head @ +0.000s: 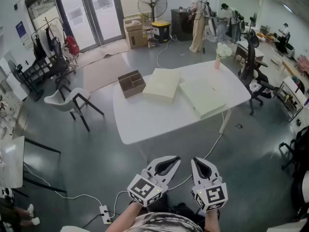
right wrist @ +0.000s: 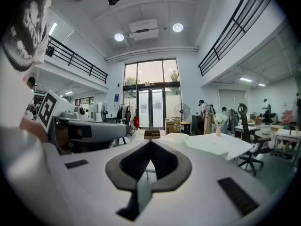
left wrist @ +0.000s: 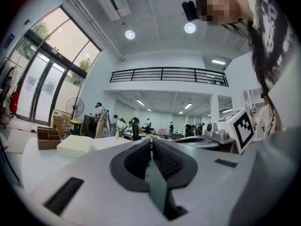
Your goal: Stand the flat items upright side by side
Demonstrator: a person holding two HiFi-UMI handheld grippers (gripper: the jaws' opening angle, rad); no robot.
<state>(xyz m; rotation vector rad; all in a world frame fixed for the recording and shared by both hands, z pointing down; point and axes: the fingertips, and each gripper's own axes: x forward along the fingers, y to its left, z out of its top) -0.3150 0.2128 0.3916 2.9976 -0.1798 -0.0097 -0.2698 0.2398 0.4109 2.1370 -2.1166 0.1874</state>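
A white rounded-rectangle counter [head: 154, 122] stands on the grey floor [head: 96, 144] in the middle of the head view. Two flat pale cream rectangular slabs lie flat on its far half, just beside each other. The broader cream slab [head: 203, 96] is on the right, and the thicker cream slab [head: 161, 84] is at the centre. Neither is upright. A brown open box with dividers [head: 131, 83] sits at the counter's far left corner, just beside the thicker slab. The left tool [head: 174, 161] and the right tool [head: 198, 162] hang side by side over the floor, well short of the counter's near edge. Each has its jaws pressed together with nothing between them. A small pink vase with white flowers [head: 219, 54] stands at the far right corner.
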